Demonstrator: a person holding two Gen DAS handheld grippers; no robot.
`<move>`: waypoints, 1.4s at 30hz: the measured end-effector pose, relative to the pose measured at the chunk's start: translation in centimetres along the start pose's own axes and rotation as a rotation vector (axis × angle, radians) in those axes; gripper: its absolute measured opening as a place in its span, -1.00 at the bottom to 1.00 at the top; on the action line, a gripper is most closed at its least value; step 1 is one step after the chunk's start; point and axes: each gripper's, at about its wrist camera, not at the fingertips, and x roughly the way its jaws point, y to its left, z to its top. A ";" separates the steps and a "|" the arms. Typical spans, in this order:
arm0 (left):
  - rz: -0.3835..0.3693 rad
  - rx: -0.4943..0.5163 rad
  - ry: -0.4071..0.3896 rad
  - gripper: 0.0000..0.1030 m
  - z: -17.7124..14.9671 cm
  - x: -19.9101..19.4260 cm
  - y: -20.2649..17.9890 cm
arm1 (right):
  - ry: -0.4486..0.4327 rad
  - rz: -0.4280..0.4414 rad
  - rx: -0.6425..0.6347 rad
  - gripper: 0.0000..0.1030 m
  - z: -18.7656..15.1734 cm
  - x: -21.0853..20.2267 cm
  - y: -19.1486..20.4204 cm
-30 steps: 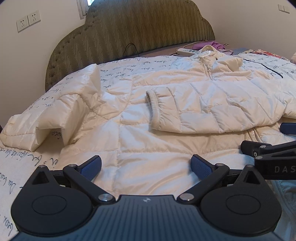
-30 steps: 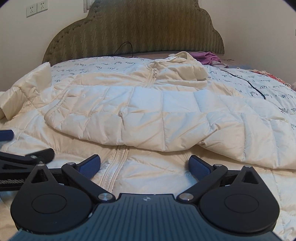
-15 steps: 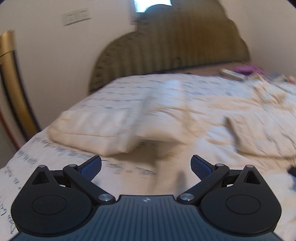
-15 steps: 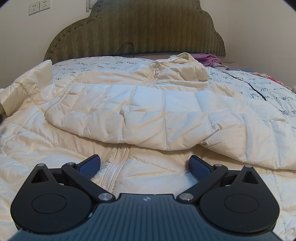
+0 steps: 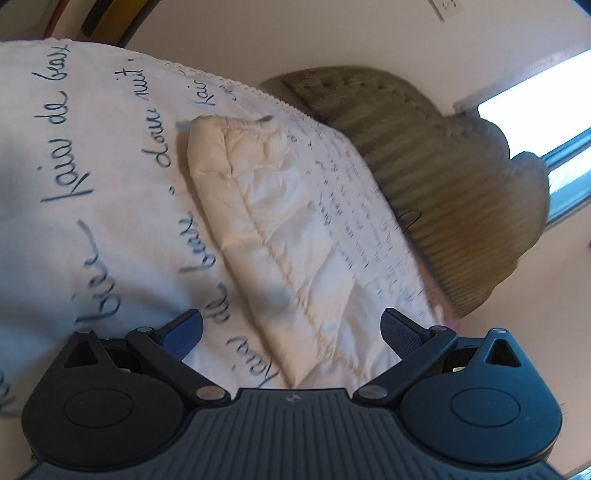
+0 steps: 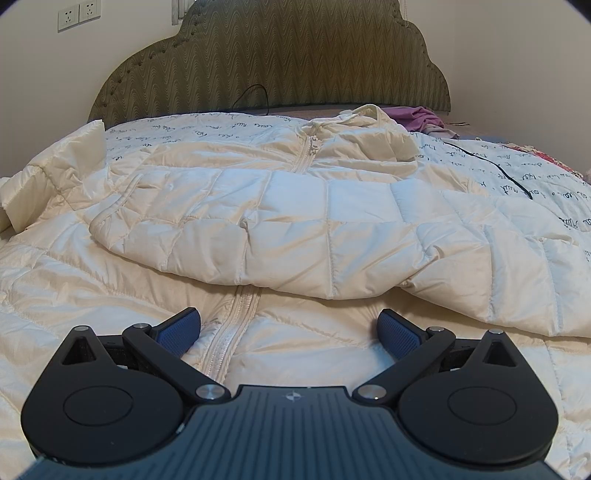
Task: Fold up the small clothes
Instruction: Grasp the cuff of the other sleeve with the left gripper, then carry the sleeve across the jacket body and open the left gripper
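Observation:
A cream quilted puffer jacket (image 6: 295, 229) lies spread on the bed, zipper up. One sleeve (image 6: 332, 258) is folded across its chest. The other sleeve (image 5: 273, 236) lies stretched out on the bedspread in the left wrist view, cuff (image 5: 236, 129) at the far end. My left gripper (image 5: 291, 328) is open and empty, tilted, hovering over that sleeve near its shoulder end. My right gripper (image 6: 290, 328) is open and empty, low over the jacket's lower front beside the zipper (image 6: 229, 332).
The bedspread (image 5: 74, 166) is white with blue script. A green padded headboard (image 6: 273, 59) stands behind. A black cable (image 6: 491, 166) and purple cloth (image 6: 417, 116) lie at the far right of the bed. Wall sockets (image 6: 79, 14) are at upper left.
My left gripper has swung left, away from the jacket's body, and rolled, so it now looks along the outstretched sleeve. My right gripper has stayed nearly still, edging slightly forward.

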 end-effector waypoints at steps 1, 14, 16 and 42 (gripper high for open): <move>-0.013 -0.017 -0.007 1.00 0.3 0.3 0.2 | 0.000 0.000 0.000 1.00 0.0 0.0 0.0; 0.052 -0.205 -0.088 -0.29 4.4 4.4 1.1 | -0.002 0.004 0.002 1.00 -0.1 0.1 0.0; 0.067 -0.194 -0.081 -0.59 4.1 4.5 1.1 | -0.002 0.005 0.004 1.00 -0.1 0.0 0.0; 0.146 0.819 -0.518 -0.87 -9.8 -1.9 -23.2 | -0.143 0.097 0.149 0.99 -0.5 -2.2 -2.9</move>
